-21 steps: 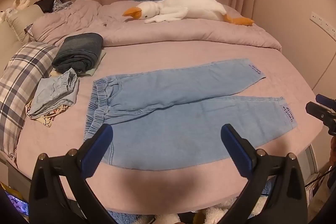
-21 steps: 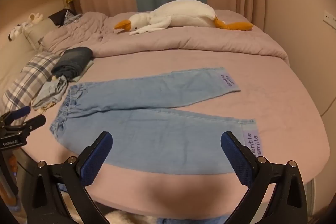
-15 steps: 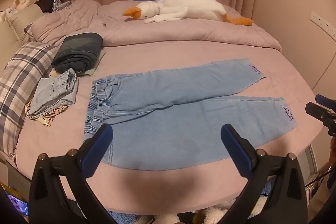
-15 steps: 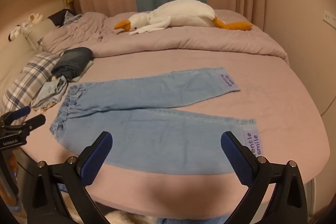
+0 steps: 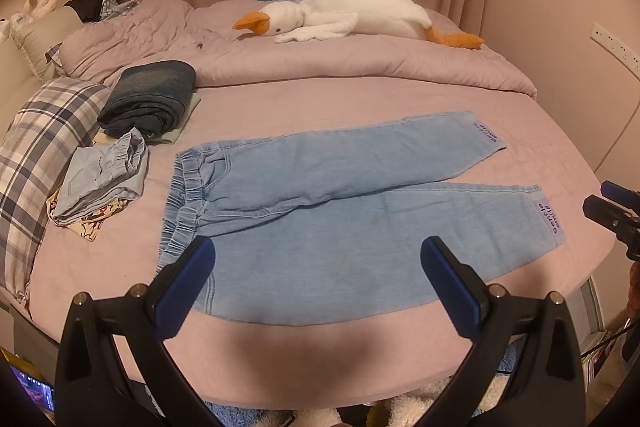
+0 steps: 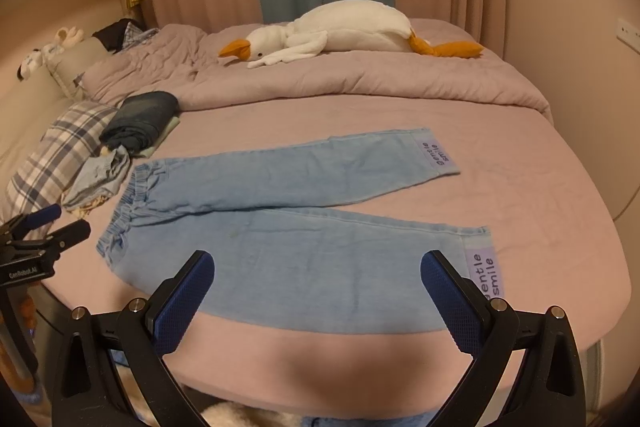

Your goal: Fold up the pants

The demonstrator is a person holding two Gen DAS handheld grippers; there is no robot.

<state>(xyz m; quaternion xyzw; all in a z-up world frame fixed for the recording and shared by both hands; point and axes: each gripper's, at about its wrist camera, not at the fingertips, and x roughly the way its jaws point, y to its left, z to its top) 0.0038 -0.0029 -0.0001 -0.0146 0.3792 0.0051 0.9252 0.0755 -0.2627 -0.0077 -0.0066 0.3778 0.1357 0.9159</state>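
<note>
Light blue jeans (image 5: 340, 211) lie flat on the pink bed, waistband at the left, both legs spread to the right with purple labels at the hems. They also show in the right wrist view (image 6: 304, 227). My left gripper (image 5: 320, 279) is open and empty, above the near edge by the waist end. My right gripper (image 6: 320, 287) is open and empty, above the near leg. The right gripper shows at the right edge of the left wrist view (image 5: 612, 211). The left gripper shows at the left edge of the right wrist view (image 6: 44, 231).
A folded dark garment (image 5: 148, 103) and a crumpled light blue garment (image 5: 104, 183) lie left of the waistband. A plaid pillow (image 5: 36, 155) is at the far left. A plush goose (image 5: 352, 15) rests on the bunched duvet (image 5: 360, 67) at the back. The bed's front edge (image 5: 320, 379) is near.
</note>
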